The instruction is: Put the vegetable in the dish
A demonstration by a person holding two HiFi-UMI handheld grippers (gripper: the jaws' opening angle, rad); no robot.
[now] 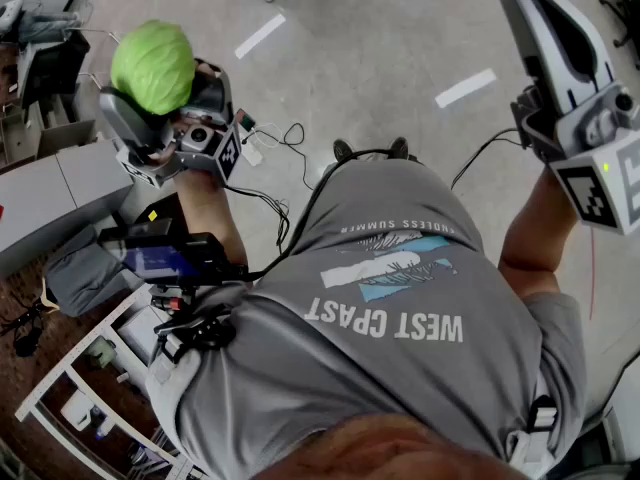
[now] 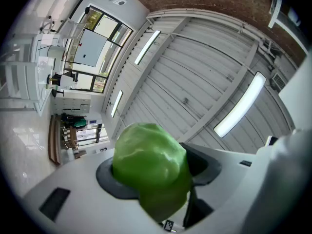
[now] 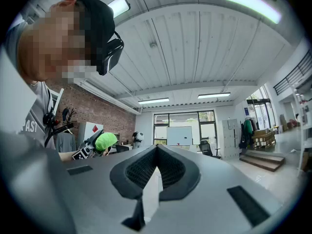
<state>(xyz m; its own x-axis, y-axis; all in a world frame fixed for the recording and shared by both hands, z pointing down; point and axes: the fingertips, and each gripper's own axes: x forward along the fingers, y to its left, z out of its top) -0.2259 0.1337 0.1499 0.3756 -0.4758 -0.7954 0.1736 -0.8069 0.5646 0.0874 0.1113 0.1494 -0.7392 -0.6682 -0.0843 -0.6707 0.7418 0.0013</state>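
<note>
Carrying the green vegetable [image 1: 152, 66] clamped in the left gripper [image 1: 140, 118], raised off any surface, calls for steady pressure; the right gripper [image 1: 535, 13] is closed on nothing. No dish shows, so it probably needs locating before lowering gently.

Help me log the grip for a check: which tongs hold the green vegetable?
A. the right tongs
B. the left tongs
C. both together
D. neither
B: the left tongs are clamped on the vegetable, raised off to the person's side, while the right tongs are shut with nothing between them.
</note>
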